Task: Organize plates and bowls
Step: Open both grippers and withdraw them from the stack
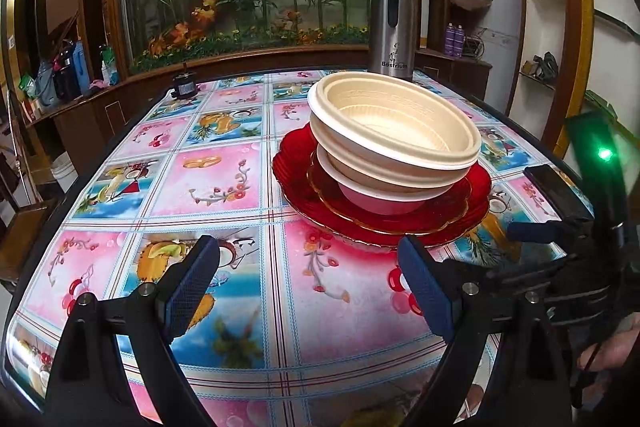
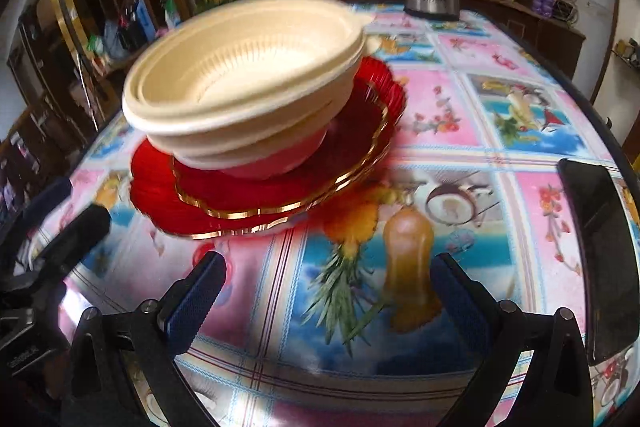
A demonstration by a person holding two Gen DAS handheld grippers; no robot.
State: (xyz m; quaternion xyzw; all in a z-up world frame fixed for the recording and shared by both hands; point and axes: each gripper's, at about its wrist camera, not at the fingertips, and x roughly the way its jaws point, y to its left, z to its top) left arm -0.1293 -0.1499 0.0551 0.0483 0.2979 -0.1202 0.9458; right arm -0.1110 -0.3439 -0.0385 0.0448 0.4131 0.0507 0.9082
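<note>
The left gripper is wide open and holds nothing. The right gripper is wide open and empty too. Farther off, at 12 o'clock, cream bowls sit stacked on red plates. A steel flask stands behind them, near 1 o'clock.

Table w/ fruit-print cloth: red plates just ahead of left gripper, steel flask far behind, black phone right of right gripper.

Blurred bowls (right wrist view)
</note>
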